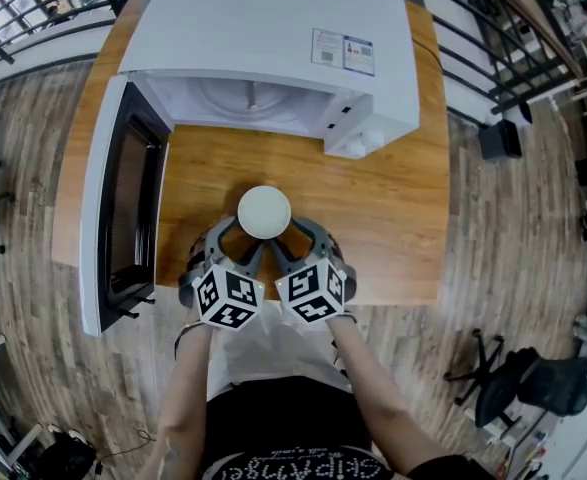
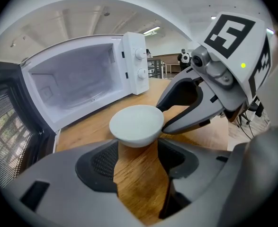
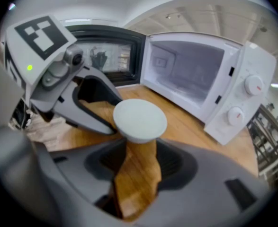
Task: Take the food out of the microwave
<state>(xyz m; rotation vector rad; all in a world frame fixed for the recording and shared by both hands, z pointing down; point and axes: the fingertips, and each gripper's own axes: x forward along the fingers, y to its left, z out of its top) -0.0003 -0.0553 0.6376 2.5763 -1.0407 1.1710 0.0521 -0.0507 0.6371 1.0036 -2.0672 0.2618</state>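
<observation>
Left gripper (image 2: 137, 149) and right gripper (image 3: 139, 149), jaws spread wide, meet at the white bowl (image 1: 264, 212) on the table (image 1: 393, 218) outside the open microwave (image 1: 273, 28), whose back wall only the gripper views show.

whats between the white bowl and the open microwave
Only bare wooden table: nothing stands between the bowl and the microwave, as the head view shows.

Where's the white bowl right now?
In the head view the white bowl is mid-frame over the wooden table, just in front of the open microwave, between the left hand-held gripper and right hand-held gripper.
</observation>
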